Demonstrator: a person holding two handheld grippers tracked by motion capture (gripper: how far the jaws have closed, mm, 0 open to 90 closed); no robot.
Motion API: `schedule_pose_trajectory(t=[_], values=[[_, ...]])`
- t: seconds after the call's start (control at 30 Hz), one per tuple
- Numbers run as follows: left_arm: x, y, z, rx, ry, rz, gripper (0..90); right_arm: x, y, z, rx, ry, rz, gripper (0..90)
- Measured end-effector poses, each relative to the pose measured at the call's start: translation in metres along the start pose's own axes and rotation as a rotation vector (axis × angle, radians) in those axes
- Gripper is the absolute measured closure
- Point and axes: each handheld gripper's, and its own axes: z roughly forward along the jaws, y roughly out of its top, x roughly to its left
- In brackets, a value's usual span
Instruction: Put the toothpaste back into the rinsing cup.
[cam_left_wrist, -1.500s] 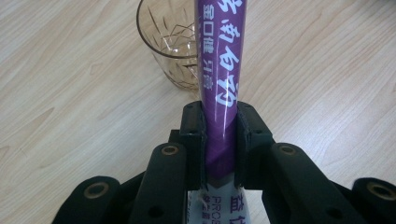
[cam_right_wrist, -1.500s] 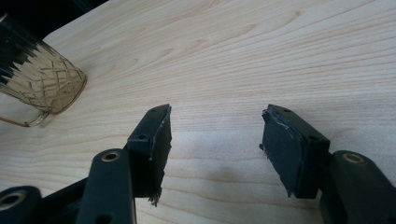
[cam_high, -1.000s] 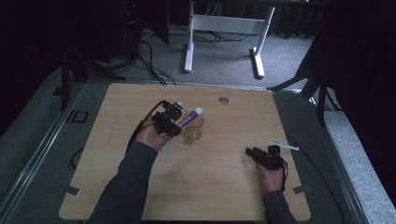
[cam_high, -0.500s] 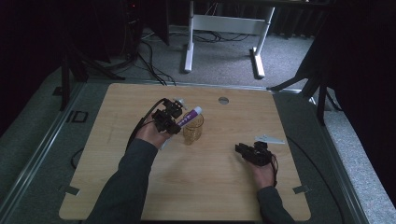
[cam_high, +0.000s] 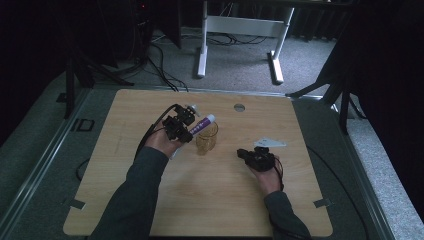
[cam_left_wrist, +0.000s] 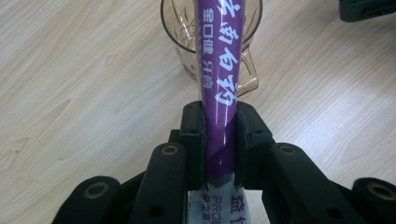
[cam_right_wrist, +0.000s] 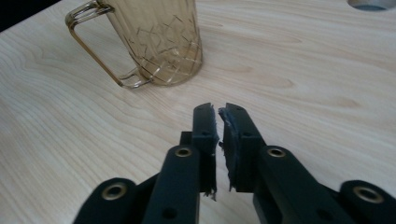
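The left hand-held gripper (cam_left_wrist: 217, 140) is clamping a purple tube (cam_left_wrist: 219, 70), which is leaning out over the rim of an amber glass mug (cam_high: 206, 138) standing mid-worktop (cam_high: 125, 200). The right hand-held gripper (cam_right_wrist: 218, 140), nearer and to the right of the mug, has just been closing its jaws and is now holding them together on nothing.

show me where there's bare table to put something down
The table is bare along the near edge between the two forearms, across the far strip around the round hole, and on the left side. It is crowded at the centre, where the left gripper holds the purple tube over the amber cup.
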Motion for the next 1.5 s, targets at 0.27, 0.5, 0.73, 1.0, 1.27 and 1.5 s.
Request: schedule_pose_trajectory(t=[0.27, 0.5, 0.73, 1.0, 1.27, 1.5], values=[[0.001, 0.001, 0.002, 0.007, -0.011, 0.003, 75.9, 0.009, 0.016, 0.013, 0.005, 0.021, -0.04, 84.6], [0.002, 0.002, 0.005, 0.019, -0.014, 0.002, 75.9, 0.022, 0.029, 0.024, 0.022, 0.057, -0.099, 82.5], [0.004, 0.002, 0.007, 0.03, -0.016, -0.003, 75.9, 0.041, 0.04, 0.035, 0.024, 0.097, -0.15, 81.1], [0.006, 0.003, 0.008, 0.031, -0.016, -0.013, 75.9, 0.058, 0.047, 0.045, 0.032, 0.142, -0.198, 79.0], [0.007, 0.007, 0.004, 0.03, -0.005, -0.011, 75.9, 0.069, 0.049, 0.053, 0.043, 0.182, -0.216, 76.9], [0.005, 0.01, 0.003, 0.029, 0.0, -0.008, 76.0, 0.075, 0.049, 0.06, 0.062, 0.199, -0.237, 76.9]])
